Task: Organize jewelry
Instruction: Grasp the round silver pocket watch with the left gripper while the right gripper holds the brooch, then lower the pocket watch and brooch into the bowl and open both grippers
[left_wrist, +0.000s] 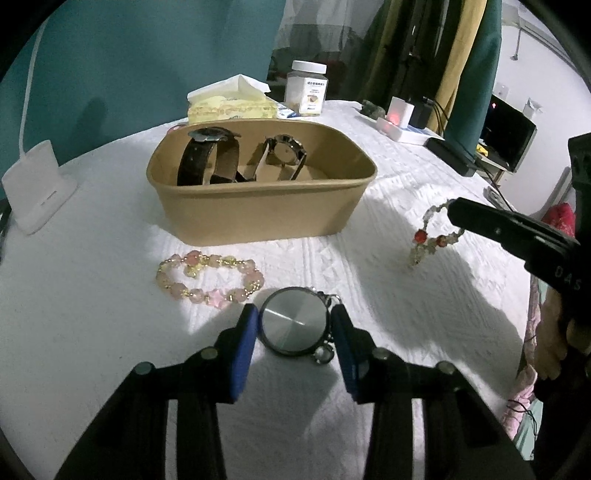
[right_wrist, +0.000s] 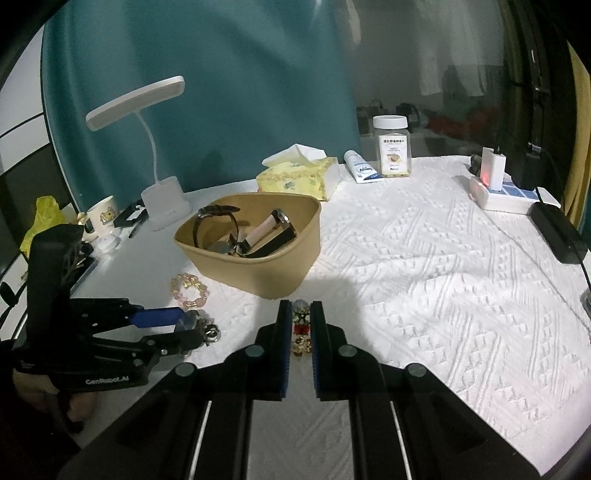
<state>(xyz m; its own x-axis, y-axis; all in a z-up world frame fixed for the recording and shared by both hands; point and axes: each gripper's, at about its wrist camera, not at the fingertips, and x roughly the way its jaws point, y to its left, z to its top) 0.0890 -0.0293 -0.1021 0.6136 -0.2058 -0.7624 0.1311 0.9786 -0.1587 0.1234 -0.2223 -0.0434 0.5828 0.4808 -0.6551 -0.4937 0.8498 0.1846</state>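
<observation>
Watches sit inside the tan tub (left_wrist: 258, 218): a dark-strap watch (left_wrist: 207, 155) on the left and a silver-faced watch (left_wrist: 286, 151) beside it. The tub stands on a bumpy white cloth (right_wrist: 424, 266). In front of the tub lies a pink bead bracelet (left_wrist: 210, 278), flat on the cloth.

The left gripper (left_wrist: 295, 328) has its blue pads (left_wrist: 243, 339) on both sides of a round silver watch (left_wrist: 293, 320), touching it at the edges, pinching it. The watch is low, right at the cloth.

The right gripper (right_wrist: 300, 325) has its fingers pressed close on a red and gold bead bracelet (right_wrist: 301, 328), just in front of the tub. In the left view part of the bracelet (left_wrist: 428, 236) hangs down to the cloth.

Behind the tub are a yellow tissue pack (right_wrist: 299, 177), a white-lid jar (right_wrist: 392, 146) and a white desk lamp (right_wrist: 162, 147).
</observation>
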